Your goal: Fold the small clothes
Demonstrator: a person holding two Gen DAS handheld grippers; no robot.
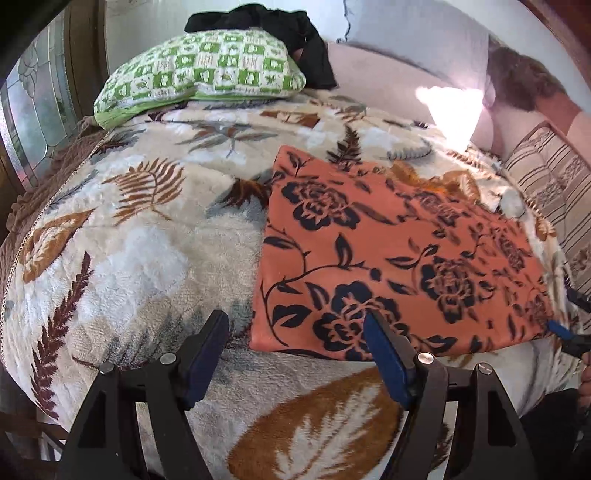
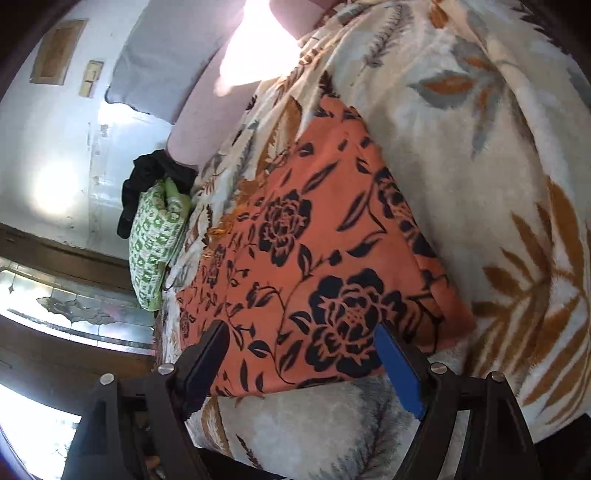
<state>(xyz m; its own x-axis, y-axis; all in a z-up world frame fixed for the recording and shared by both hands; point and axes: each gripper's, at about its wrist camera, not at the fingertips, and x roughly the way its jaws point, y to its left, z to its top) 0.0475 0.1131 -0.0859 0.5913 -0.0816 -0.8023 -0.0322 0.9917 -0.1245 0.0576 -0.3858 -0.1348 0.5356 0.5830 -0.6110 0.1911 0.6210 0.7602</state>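
An orange cloth with a black flower print lies flat and folded in a rectangle on the leaf-patterned blanket. My left gripper is open and empty, just above the cloth's near left corner. My right gripper is open and empty over the cloth's near edge; its blue fingertip also shows at the cloth's right corner in the left wrist view. A black garment lies bunched at the back, on a green checked pillow.
The blanket covers the whole bed. Pale pillows and a striped cushion lie along the back right. A window with patterned glass is at the left. The bed's front edge is close below my grippers.
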